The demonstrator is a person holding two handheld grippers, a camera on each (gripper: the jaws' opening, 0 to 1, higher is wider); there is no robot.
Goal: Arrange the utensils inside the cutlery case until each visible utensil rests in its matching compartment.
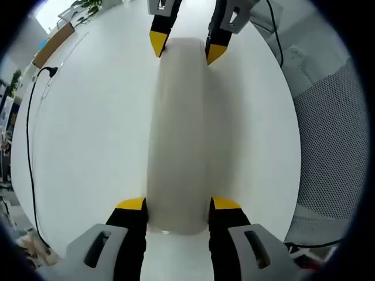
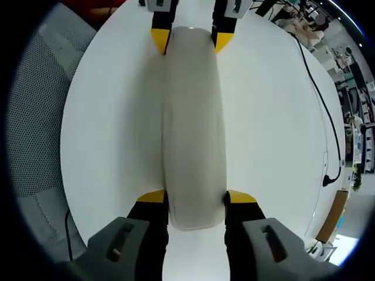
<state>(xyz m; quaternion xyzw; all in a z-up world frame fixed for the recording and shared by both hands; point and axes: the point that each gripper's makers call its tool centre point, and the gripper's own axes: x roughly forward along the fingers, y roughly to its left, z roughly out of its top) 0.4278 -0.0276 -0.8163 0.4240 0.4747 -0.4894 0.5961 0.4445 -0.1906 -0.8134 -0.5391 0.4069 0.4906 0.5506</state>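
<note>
A long, white, rounded cutlery case [image 1: 179,129] lies closed on the white table, and no utensils show. In the left gripper view my left gripper [image 1: 179,205] is shut on the case's near end, a yellow-tipped jaw pressed to each side. My right gripper [image 1: 186,47] clamps the far end from the opposite side. The right gripper view gives the mirror picture: the right gripper [image 2: 196,198] holds the near end of the case [image 2: 193,117], and the left gripper [image 2: 192,40] grips the far end.
The white table [image 1: 88,146] spreads wide on both sides of the case. A black cable [image 1: 29,134] runs along its edge, also seen as the cable [image 2: 322,117]. A grey mesh chair [image 1: 334,146] stands beside the table, the same chair [image 2: 35,117].
</note>
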